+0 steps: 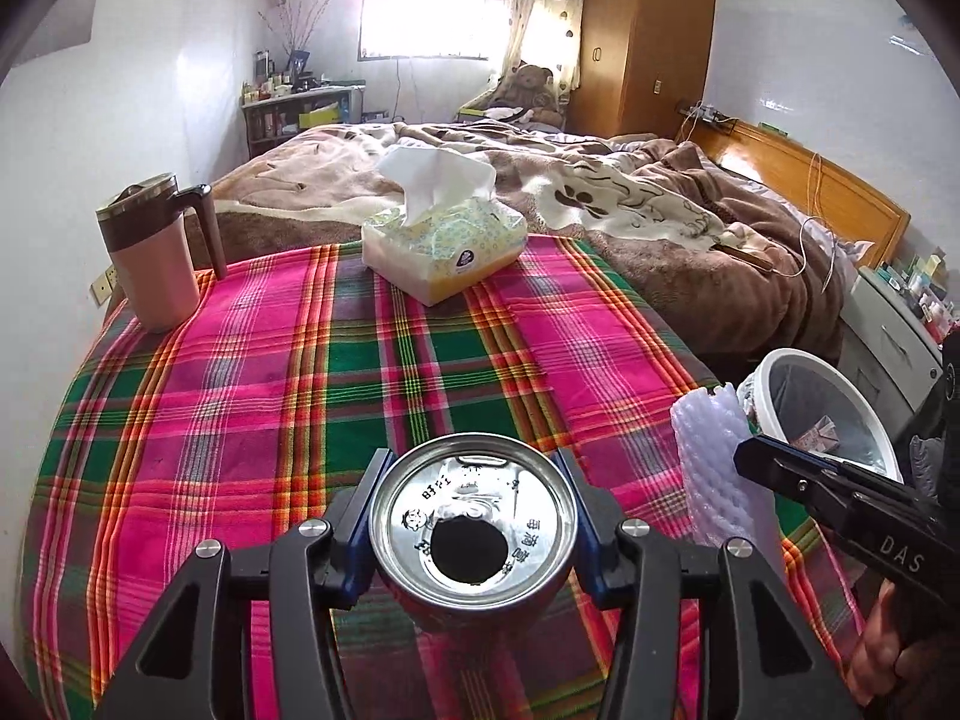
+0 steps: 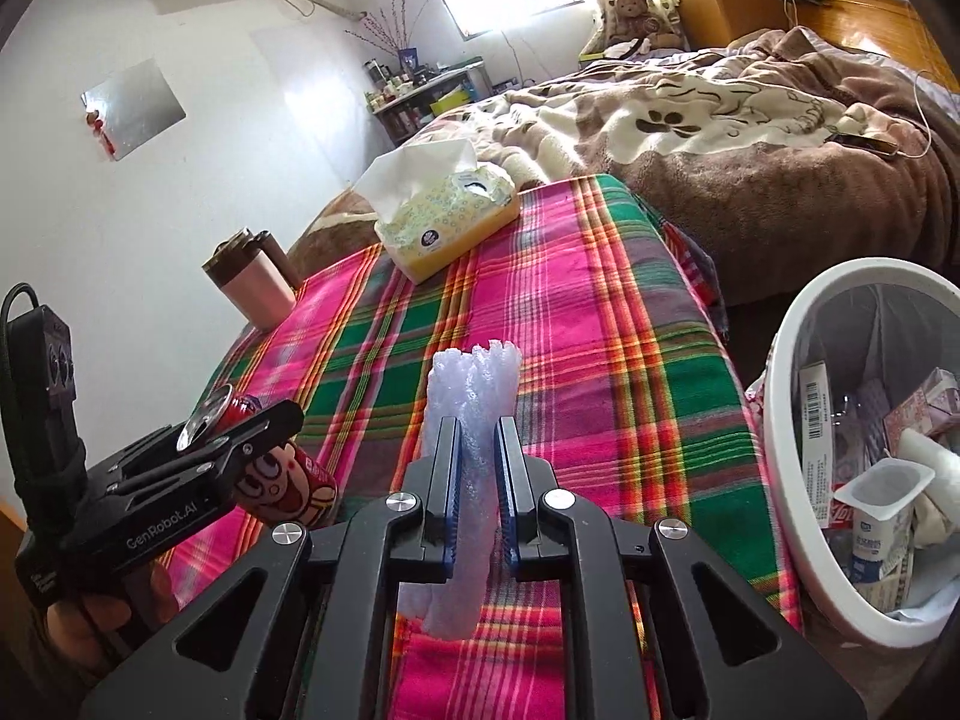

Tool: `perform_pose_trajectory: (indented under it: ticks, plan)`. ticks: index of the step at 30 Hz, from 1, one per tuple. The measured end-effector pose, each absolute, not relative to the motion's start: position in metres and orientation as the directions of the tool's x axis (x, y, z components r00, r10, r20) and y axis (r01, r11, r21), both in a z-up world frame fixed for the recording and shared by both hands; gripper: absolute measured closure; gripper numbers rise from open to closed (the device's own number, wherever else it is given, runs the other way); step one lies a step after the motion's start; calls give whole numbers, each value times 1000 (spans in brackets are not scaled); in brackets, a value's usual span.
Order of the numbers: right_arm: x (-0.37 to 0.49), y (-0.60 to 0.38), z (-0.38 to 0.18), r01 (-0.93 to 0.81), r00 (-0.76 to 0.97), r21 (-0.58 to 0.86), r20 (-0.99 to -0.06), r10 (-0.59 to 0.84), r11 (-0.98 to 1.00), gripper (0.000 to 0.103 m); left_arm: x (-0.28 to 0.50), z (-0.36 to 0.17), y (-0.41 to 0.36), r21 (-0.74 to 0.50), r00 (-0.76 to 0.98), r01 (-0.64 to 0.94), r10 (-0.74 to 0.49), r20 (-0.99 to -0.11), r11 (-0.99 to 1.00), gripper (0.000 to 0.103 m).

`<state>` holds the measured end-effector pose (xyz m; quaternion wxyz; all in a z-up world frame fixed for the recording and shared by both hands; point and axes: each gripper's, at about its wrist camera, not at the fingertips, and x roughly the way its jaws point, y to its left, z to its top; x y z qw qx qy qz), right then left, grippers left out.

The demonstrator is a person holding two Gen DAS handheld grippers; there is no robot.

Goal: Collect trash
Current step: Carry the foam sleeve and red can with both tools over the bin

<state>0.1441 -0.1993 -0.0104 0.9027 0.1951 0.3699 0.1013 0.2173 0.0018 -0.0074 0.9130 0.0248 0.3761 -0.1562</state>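
Note:
My left gripper (image 1: 474, 480) is shut on an opened red drink can (image 1: 473, 519), its silver top facing the camera, held above the plaid cloth. The can also shows in the right wrist view (image 2: 282, 480), tilted in the left gripper (image 2: 240, 432). My right gripper (image 2: 478, 438) is shut on a white foam net sleeve (image 2: 471, 396), held upright over the table. In the left wrist view the sleeve (image 1: 714, 462) sits at the right gripper's tip (image 1: 750, 456). A white trash bin (image 2: 786, 420) with several wrappers and a yogurt cup stands right of the table; it also shows in the left wrist view (image 1: 774, 360).
The table has a pink and green plaid cloth (image 1: 300, 390). A tissue box (image 1: 444, 246) stands at its far middle and a pink lidded mug (image 1: 156, 258) at its far left. A bed with a brown blanket (image 1: 660, 222) lies beyond.

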Motion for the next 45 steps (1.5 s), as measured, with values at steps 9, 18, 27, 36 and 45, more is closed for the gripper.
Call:
perform_pose_trajectory:
  ticks: [9,18,27,36,45]
  plan:
    - [127,-220,6,-22,752,427,-589,297,904,92,194,11,-19,-70,689,343,-302,-659,937,51]
    - [110,-252,19,19,789,420,-564,245,907,92,170,29,-55,-65,696,400,-349,-628,914,51]
    - [90,-295,28,80,819,407,-547,173,910,92,151,41,-110,-61,677,487,-421,-603,871,51]
    - [76,-344,31,164,832,383,-548,81,909,92,138,40,-170,-60,633,566,-480,-607,822,51]
    - [76,-385,18,240,808,349,-588,12,906,92,132,25,-223,-81,580,611,-515,-631,788,51]
